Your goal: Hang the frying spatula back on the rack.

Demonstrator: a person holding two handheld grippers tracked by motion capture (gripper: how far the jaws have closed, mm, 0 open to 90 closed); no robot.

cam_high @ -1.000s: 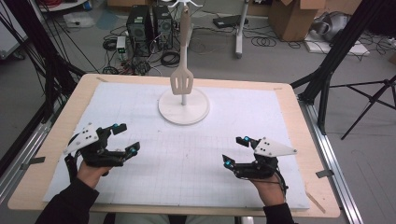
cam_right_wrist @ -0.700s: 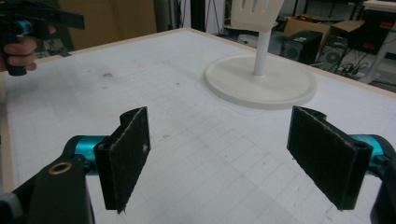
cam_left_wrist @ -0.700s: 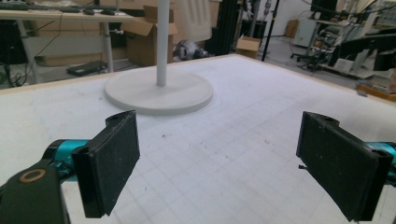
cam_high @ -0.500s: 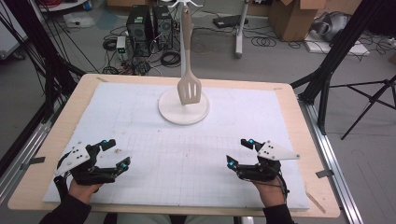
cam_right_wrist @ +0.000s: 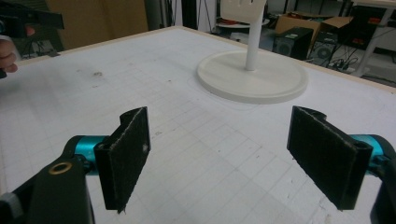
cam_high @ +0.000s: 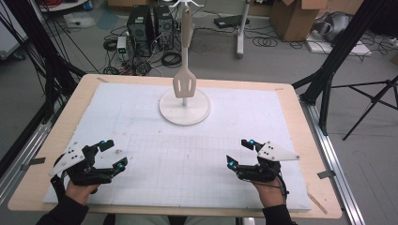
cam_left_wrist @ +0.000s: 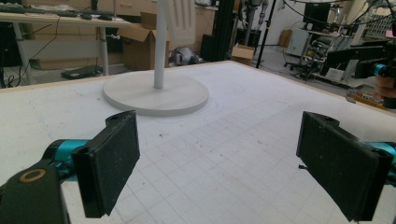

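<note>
A pale wooden spatula (cam_high: 184, 82) hangs from the top of a white stand, and its slotted head dangles just above the stand's round base (cam_high: 166, 111). The stand is at the far middle of the white mat. My left gripper (cam_high: 115, 154) rests at the near left of the mat, open and empty, about half the mat's depth from the stand. My right gripper (cam_high: 240, 152) rests at the near right, also open and empty. In the left gripper view the open gripper (cam_left_wrist: 226, 163) faces the base (cam_left_wrist: 140, 95) and pole (cam_left_wrist: 160, 42). The right gripper (cam_right_wrist: 229, 158) looks at the base (cam_right_wrist: 275, 84) too.
The white gridded mat (cam_high: 141, 117) covers a wooden table (cam_high: 56, 122). Black frame poles stand at the table's left and right. Computers, cables and cardboard boxes lie on the floor beyond the far edge. The other hand (cam_right_wrist: 7, 51) appears far left in the right gripper view.
My left gripper has drawn back toward the near left corner of the mat. The hanging spatula swung right and back again. The right gripper has barely moved.
</note>
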